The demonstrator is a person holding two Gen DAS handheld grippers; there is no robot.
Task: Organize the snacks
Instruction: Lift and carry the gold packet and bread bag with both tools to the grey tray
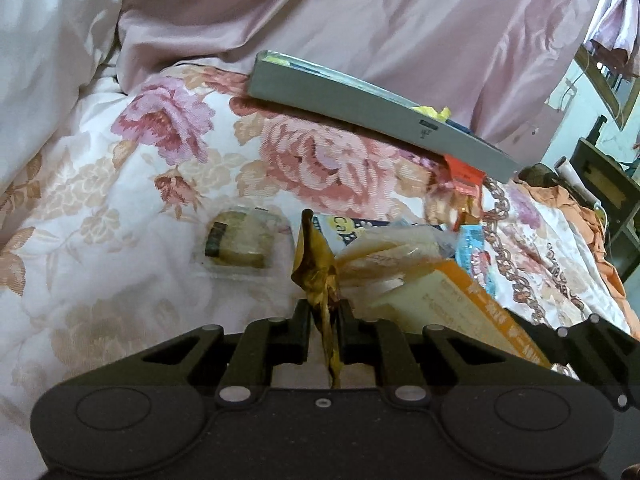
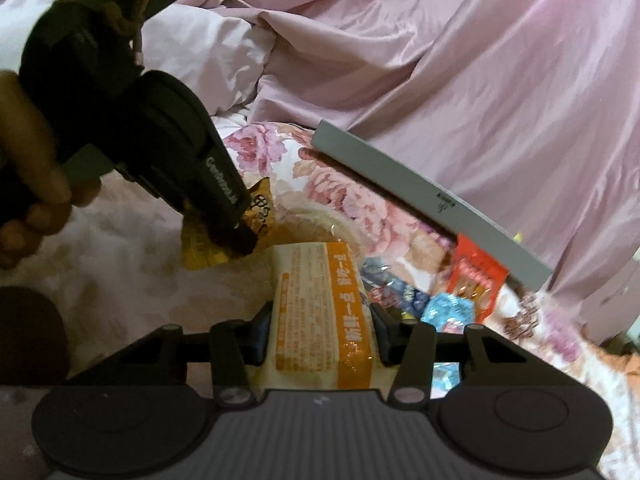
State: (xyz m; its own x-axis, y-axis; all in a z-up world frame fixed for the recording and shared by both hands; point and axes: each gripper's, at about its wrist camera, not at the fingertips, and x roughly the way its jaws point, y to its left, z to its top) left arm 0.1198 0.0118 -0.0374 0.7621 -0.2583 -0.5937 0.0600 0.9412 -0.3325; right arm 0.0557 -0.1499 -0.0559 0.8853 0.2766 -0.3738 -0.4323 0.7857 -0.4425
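My left gripper (image 1: 325, 312) is shut on a crinkled yellow-brown snack packet (image 1: 316, 272); it also shows in the right wrist view (image 2: 248, 240), with the packet (image 2: 262, 204) poking out. My right gripper (image 2: 320, 328) is shut on a cream and orange snack pack (image 2: 320, 312), which also shows at the right in the left wrist view (image 1: 460, 300). A clear tray with a cake (image 1: 236, 244) lies on the floral bedspread (image 1: 120, 200). A grey box (image 1: 360, 108) holding snacks sits behind, also in the right wrist view (image 2: 420, 196).
A pile of loose snacks lies near the box: a red packet (image 2: 476, 276), a light blue packet (image 2: 450, 308) and a blue and white packet (image 1: 344, 230). Pink satin bedding (image 2: 480, 80) rises behind the box. Furniture (image 1: 600, 176) stands at the far right.
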